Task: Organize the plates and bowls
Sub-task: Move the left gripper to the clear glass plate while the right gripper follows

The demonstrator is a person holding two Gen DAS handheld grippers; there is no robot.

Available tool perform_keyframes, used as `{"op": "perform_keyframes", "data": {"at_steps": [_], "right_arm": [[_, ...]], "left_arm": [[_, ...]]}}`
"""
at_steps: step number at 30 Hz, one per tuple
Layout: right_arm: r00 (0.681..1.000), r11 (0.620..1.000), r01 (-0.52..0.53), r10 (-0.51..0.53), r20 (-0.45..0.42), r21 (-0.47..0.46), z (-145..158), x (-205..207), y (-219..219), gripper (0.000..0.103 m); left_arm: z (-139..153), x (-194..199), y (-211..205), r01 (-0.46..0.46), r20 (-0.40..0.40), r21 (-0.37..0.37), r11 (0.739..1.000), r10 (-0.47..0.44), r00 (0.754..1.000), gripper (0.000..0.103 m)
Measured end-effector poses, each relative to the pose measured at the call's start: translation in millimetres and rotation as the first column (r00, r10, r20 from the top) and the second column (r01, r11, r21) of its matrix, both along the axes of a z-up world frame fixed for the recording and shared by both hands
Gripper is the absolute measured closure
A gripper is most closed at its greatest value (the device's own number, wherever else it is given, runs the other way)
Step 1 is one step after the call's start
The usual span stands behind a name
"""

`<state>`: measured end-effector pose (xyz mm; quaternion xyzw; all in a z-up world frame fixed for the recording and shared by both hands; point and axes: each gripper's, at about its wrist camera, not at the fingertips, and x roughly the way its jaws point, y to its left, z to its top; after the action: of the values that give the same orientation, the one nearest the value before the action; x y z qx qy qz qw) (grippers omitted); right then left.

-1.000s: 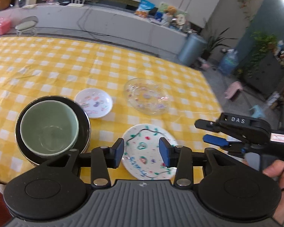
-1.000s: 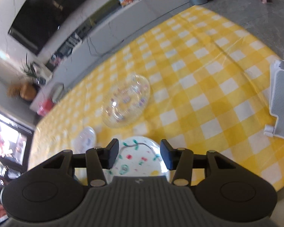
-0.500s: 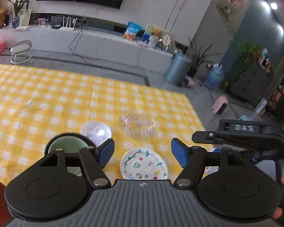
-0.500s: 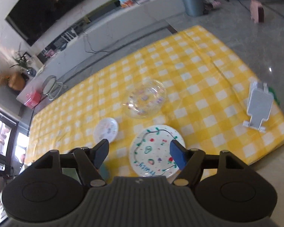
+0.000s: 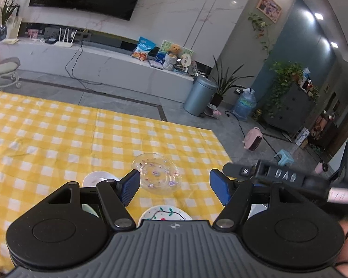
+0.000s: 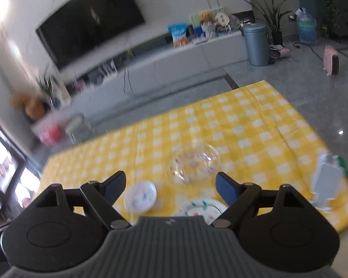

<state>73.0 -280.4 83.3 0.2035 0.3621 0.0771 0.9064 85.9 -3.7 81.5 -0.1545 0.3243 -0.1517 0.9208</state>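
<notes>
Hovering above the yellow checked counter (image 5: 58, 139), the left tool (image 5: 175, 186) gapes wide with nothing between its pads; below lie a small white plate (image 6: 140, 196), clear glass bowl (image 5: 157, 173) and painted plate (image 5: 165, 213). The right tool (image 6: 170, 186), empty too, is opening.

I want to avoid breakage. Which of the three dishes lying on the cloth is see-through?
The clear glass dish, farthest from the grippers. The small plate and the painted plate are opaque white.
</notes>
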Motion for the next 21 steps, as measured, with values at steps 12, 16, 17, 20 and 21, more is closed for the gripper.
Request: {"op": "perform_keyframes", "data": {"at_steps": [12, 16, 17, 20, 21], "right_arm": [[0.998, 0.998, 0.066, -0.066, 0.004, 0.023, -111.6, 73.1, -33.0, 0.027], [0.996, 0.995, 0.081, -0.079, -0.042, 0.049, -139.0, 103.5, -43.1, 0.040], [0.996, 0.995, 0.077, -0.074, -0.057, 0.069, -144.7, 110.5, -45.4, 0.043], [0.995, 0.993, 0.060, -0.052, -0.083, 0.101, -157.8, 128.0, -49.8, 0.054], [0.995, 0.994, 0.051, -0.042, -0.090, 0.099, -160.8, 133.6, -50.0, 0.056]], "left_arm": [[-94.3, 85.9, -12.0, -0.173, -0.107, 0.013, 0.985, 0.173, 0.979, 0.041], [-118.0, 110.6, -18.0, -0.190, -0.161, 0.047, 0.981, 0.195, 0.968, 0.048], [-122.1, 116.3, -21.1, -0.191, -0.168, 0.059, 0.980, 0.198, 0.966, 0.048], [-133.0, 130.8, -32.1, -0.201, -0.170, 0.113, 0.973, 0.219, 0.961, 0.049], [-136.0, 134.9, -35.9, -0.202, -0.167, 0.127, 0.971, 0.221, 0.961, 0.049]]}}
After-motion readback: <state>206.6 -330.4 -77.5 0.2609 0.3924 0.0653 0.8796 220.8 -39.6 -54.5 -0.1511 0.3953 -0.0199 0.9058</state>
